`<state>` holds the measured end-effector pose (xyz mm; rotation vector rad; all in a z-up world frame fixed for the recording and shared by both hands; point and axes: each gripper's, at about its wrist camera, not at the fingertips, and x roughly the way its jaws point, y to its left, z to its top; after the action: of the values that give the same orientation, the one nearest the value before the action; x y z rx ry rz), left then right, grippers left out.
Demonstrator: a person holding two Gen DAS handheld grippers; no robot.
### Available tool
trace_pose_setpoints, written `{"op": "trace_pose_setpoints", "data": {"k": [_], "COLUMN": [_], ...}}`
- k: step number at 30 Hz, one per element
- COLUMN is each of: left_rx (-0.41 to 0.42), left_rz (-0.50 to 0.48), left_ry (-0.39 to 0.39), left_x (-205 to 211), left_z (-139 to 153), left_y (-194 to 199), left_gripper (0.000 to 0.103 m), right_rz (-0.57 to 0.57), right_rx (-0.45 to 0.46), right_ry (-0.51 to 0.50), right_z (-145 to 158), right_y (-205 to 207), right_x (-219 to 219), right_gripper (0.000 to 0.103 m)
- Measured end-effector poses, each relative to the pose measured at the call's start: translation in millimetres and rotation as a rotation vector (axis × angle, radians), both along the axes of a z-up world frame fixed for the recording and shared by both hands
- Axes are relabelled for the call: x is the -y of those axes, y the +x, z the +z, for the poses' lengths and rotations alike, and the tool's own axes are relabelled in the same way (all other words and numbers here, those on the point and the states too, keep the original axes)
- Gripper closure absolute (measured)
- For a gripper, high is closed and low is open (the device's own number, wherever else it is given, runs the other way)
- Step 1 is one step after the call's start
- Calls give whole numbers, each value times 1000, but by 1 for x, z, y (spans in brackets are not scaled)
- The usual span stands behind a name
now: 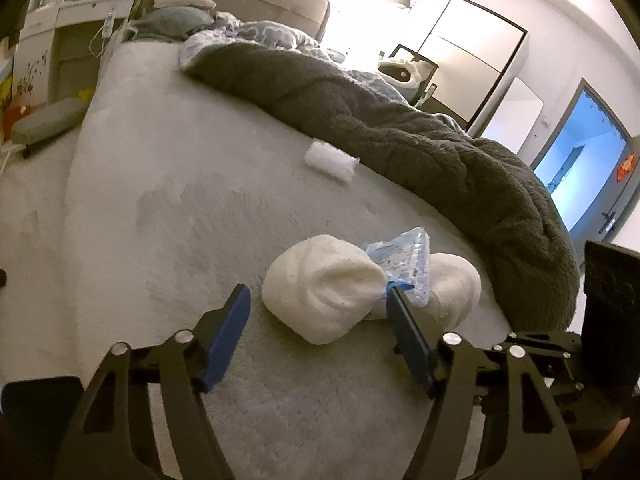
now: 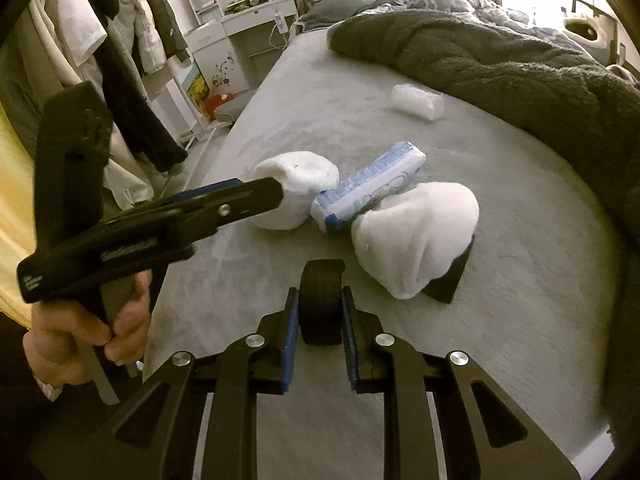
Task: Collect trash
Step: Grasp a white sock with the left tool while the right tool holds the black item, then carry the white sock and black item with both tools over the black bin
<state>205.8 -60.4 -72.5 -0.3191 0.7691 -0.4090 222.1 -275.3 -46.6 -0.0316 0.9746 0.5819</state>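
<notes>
A: The bed is the big thing here, a pale grey plush sheet with a dark shaggy blanket heaped along its far side. What is lying on it?

B: In the middle, two rolled white bundles with a tissue pack wedged between them. The nearer bundle is soft terry-like cloth, rounded and dented, with a flat black piece poking out beneath it. The other bundle is the same fluffy stuff.

A: And the pack?

B: The tissue pack is a slim block in crinkly blue-and-white plastic, leaning across both bundles. Further up the bed, beside the blanket, lies a small white wad that looks like crumpled wrap.

A: Where are the tools?

B: The left hand-held gripper has its jaws apart around the farther bundle, one blue pad at the seam against the pack, not yet pressing. The right hand-held gripper is clamped on a small black ribbed roll.

A: How should the left one finish?

B: I'd say seat the bundle deep between the pads before squeezing; soft cloth gives and slips. Keep the right pad off the slick plastic so the pack isn't dragged along.
</notes>
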Motion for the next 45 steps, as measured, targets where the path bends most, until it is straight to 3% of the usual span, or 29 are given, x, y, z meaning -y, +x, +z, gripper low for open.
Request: {"op": "trace_pose_setpoints", "data": {"k": [10, 17, 31, 45], "left_rx": [-35, -17, 56, 23], "left_rz": [5, 3, 33, 142], "left_ry": [-26, 33, 64, 142], "left_x": [4, 8, -17, -92], "left_z": [-12, -9, 14, 19], "left_y": [9, 7, -17, -51], "left_gripper": [49, 66, 67, 67], "right_rz": [7, 16, 36, 85], "right_rx": [-10, -7, -1, 3], "right_ry": [14, 18, -2, -24], "right_z": [0, 4, 18, 25], "right_y": [-1, -5, -10, -9], "right_x": [7, 4, -20, -75], "right_gripper": [83, 83, 83, 83]}}
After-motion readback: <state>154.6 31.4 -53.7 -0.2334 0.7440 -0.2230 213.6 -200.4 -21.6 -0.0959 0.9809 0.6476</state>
